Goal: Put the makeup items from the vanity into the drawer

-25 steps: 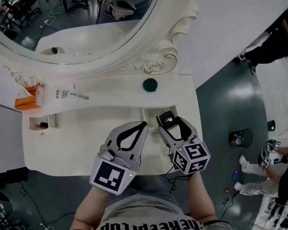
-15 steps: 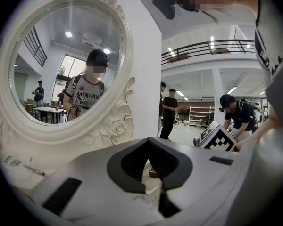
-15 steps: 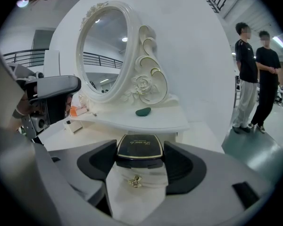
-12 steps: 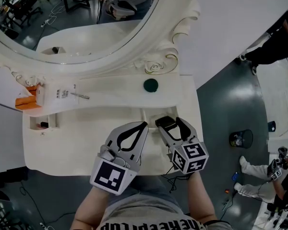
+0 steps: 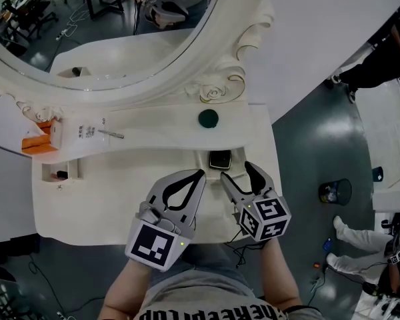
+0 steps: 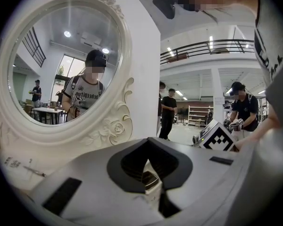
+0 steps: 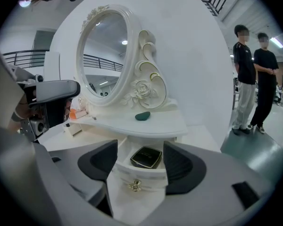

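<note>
Compact (image 5: 220,159) lies in the open drawer (image 7: 139,179), one down I'd say; right gripper (image 5: 237,173) sits just in front, jaws wide apart and empty; left gripper (image 5: 199,173) is pinched together on nothing; dark green pad (image 5: 208,118), thin stick (image 5: 111,133) and orange box (image 5: 35,143) are left up on the vanity (image 5: 160,136).

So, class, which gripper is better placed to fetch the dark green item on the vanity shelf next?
Probably the right gripper: its fingers are apart and empty, and the dark green item lies ahead in its view. The left gripper has its fingers together.
</note>
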`<state>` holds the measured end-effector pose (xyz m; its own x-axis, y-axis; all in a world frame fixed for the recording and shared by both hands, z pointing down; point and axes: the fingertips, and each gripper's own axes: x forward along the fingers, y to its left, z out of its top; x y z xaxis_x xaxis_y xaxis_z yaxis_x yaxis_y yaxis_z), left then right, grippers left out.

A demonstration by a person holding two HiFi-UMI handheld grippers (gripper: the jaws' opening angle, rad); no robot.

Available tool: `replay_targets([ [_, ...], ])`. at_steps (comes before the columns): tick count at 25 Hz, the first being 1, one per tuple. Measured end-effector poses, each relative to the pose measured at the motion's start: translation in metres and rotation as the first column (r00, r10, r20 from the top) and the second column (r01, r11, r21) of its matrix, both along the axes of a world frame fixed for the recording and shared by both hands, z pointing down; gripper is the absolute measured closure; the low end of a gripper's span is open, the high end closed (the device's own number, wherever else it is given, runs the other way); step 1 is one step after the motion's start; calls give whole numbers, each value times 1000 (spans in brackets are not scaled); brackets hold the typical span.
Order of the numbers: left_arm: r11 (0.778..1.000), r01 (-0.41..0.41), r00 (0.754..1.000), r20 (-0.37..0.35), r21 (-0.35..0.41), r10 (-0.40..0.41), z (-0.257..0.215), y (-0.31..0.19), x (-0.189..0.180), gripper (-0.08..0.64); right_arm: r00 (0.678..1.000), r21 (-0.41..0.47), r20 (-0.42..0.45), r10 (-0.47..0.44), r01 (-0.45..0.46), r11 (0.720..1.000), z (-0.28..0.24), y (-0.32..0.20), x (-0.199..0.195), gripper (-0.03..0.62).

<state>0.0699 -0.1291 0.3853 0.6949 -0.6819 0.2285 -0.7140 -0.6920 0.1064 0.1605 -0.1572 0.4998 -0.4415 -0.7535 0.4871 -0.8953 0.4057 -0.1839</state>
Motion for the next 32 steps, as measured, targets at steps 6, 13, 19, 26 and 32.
replay_targets([
  [6, 1000, -4, 1000, -2, 9, 4, -4, 3, -2, 546, 1000, 19, 18, 3, -4, 1000, -8, 4, -2, 280],
  [13, 1000, -16, 1000, -2, 23, 16, -8, 9, -7, 546, 1000, 52, 13, 18, -19, 998, -18, 9, -6, 387],
  [19, 999, -36, 999, -4, 32, 37, -12, 16, -11, 546, 999, 85, 14, 44, -45, 995, -31, 17, -9, 499],
  [26, 996, -71, 997, -6, 44, 72, -18, 24, -16, 546, 996, 124, 21, 83, -85, 989, -48, 27, -16, 578],
  [32, 991, -117, 993, -13, 58, 118, -25, 30, -16, 546, 993, 170, 59, 101, -110, 979, -73, 38, -22, 578],
])
